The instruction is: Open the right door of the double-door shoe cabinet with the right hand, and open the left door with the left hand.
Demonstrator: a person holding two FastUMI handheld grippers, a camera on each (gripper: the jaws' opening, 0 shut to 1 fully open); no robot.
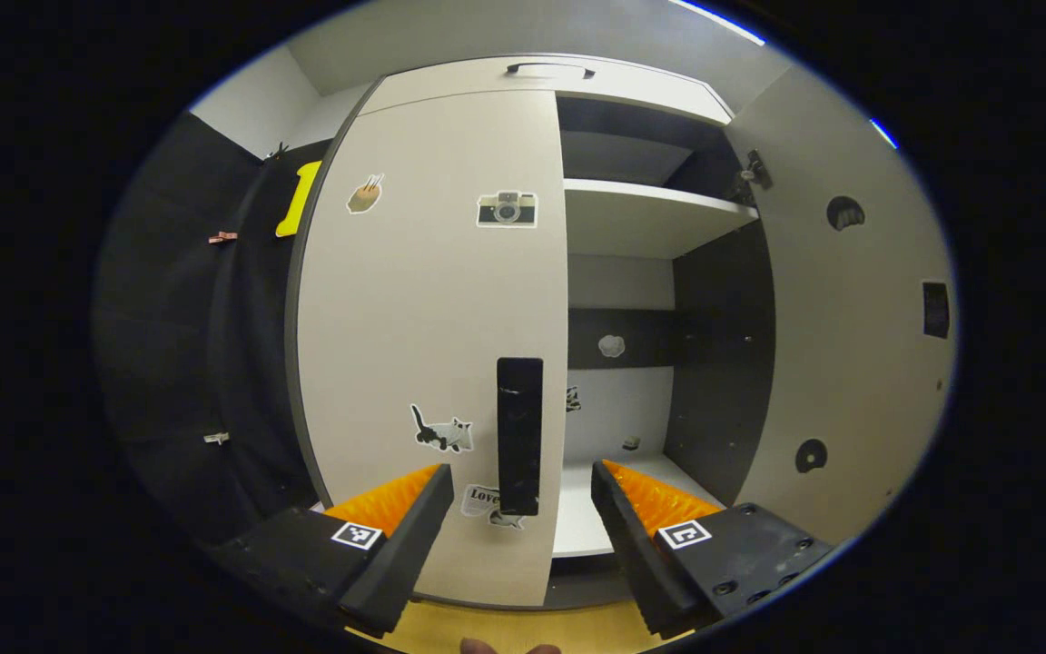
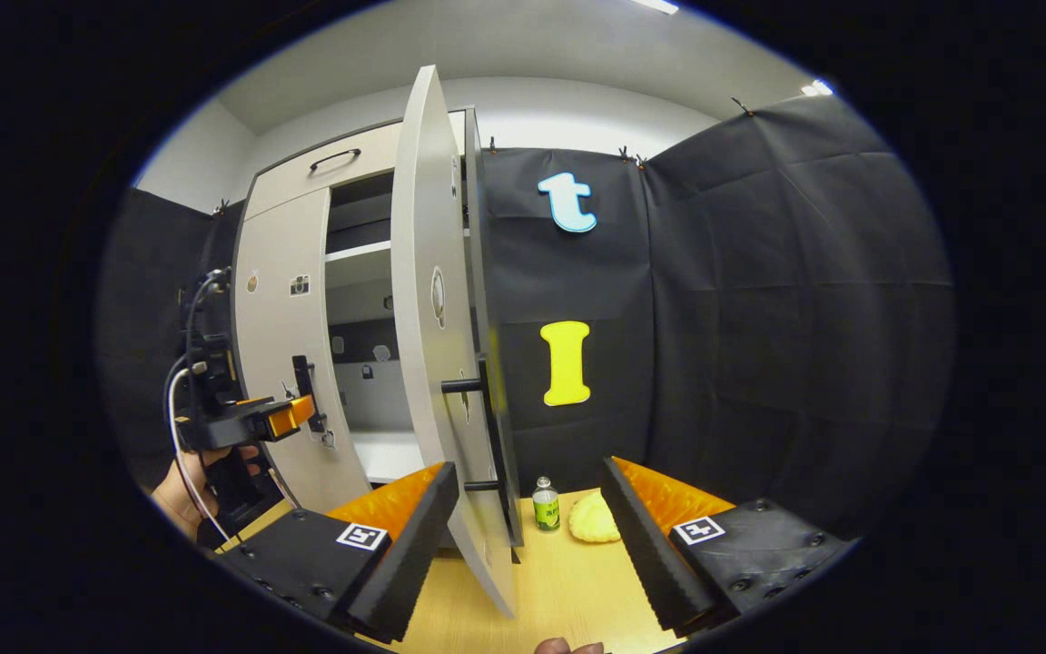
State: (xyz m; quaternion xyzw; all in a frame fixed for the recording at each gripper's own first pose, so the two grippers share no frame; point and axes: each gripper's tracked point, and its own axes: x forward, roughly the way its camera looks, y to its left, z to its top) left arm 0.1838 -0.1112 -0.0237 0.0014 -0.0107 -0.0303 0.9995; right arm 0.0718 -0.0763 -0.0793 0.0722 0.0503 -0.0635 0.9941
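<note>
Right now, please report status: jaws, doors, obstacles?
Both grippers open, left gripper facing closed pale left door's black bar handle. Pale right door open. Nothing blocking.

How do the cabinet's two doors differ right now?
The right door stands swung wide open, showing shelves behind it; the left door is shut. The left door's face carries stickers, while the right door shows its inner side in the left gripper view. The left claw is open around the left door's handle. Both are pale with dark handles.
</note>
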